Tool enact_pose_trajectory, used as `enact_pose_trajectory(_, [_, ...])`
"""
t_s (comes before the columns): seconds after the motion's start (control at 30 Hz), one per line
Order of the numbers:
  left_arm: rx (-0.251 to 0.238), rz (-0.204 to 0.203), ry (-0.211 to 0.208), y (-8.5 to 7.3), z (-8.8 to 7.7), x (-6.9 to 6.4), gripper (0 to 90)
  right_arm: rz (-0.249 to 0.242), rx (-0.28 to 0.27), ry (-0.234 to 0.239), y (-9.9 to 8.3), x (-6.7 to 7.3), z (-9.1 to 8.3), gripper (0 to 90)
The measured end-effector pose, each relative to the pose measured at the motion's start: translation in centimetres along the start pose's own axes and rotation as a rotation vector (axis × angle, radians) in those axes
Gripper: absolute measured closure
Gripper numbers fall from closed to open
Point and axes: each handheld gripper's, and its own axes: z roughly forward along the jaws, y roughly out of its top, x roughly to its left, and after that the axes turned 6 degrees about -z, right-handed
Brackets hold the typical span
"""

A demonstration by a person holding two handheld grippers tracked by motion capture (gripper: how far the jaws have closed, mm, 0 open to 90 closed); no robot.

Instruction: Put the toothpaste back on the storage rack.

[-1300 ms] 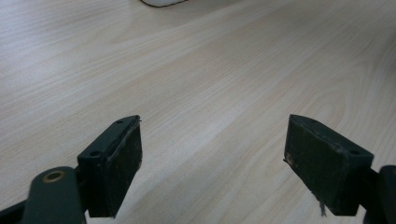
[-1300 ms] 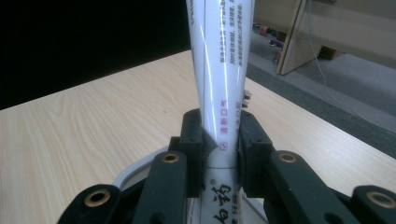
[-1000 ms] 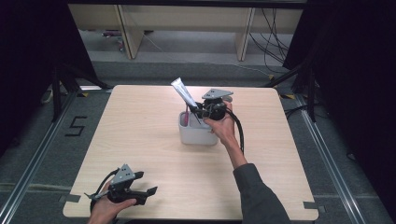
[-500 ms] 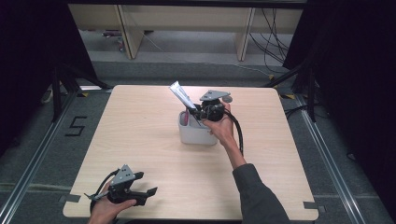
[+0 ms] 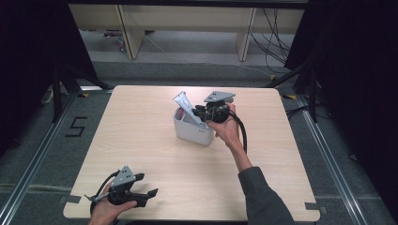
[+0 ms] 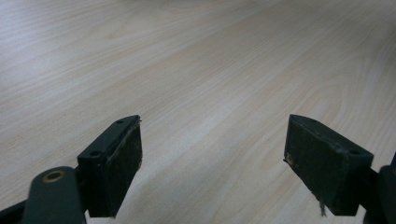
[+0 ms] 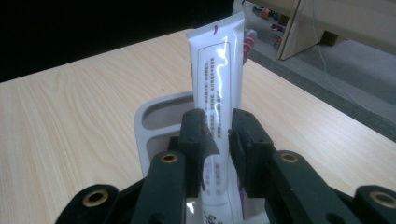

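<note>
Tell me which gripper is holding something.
The right gripper: its jaws are clamped on a white tube standing in the white holder. The left gripper sits open over bare table.

White tube [image 7: 217, 88], pink print; pale grey holder [image 5: 193, 132]; light wood-grain table [image 5: 141, 140].

We see a pale wooden table [image 5: 141, 140] with rounded corners, its grain running lengthwise; it stands on a grey floor [image 5: 42, 154] marked with a black "5" [image 5: 75, 126]; metal rails [image 5: 28, 168] run along both sides of the table; beyond its far edge stand light wooden shelf legs [image 5: 127, 30], with loose black cables [image 5: 277, 42] on the floor near them; black curtains [image 5: 356, 70] close off both sides of the scene.
</note>
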Motion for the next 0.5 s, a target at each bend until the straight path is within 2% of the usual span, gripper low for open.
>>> enact_pose_trajectory(0.17, [0.007, 0.002, 0.002, 0.0, 0.0, 0.0, 18.9, 0.007, 0.005, 0.001, -0.7, 0.2, -0.6, 72.8])
enact_pose_trajectory(0.2, [0.006, 0.001, 0.003, 0.0, 0.0, 0.0, 18.9, -0.010, 0.009, -0.002, -0.9, 0.1, -0.8, 72.6])
enact_pose_trajectory(0.27, [0.005, 0.008, 0.011, 0.1, 0.0, 0.0, 18.9, 0.002, -0.006, -0.004, -1.1, 0.2, -1.0, 72.3])
enact_pose_trajectory(0.3, [0.004, 0.010, 0.001, 0.0, 0.0, 0.1, 18.9, 0.023, 0.000, 0.013, -1.1, 0.3, -1.2, 72.2])
enact_pose_trajectory(0.4, [-0.002, 0.003, 0.002, 0.0, 0.1, 0.0, 18.9, 0.018, 0.004, 0.005, -1.1, 0.2, -1.4, 71.3])
enact_pose_trajectory(0.43, [-0.004, 0.000, 0.006, 0.0, 0.0, 0.0, 18.9, 0.004, -0.010, 0.003, -1.1, 0.1, -1.3, 71.0])
enact_pose_trajectory(0.47, [0.000, 0.002, 0.005, 0.0, 0.0, 0.0, 18.9, 0.018, -0.015, 0.007, -1.1, 0.2, -1.4, 70.9])
enact_pose_trajectory(0.5, [0.007, 0.013, 0.002, 0.0, 0.0, 0.1, 18.9, 0.009, -0.015, -0.004, -1.1, 0.1, -1.5, 70.9])
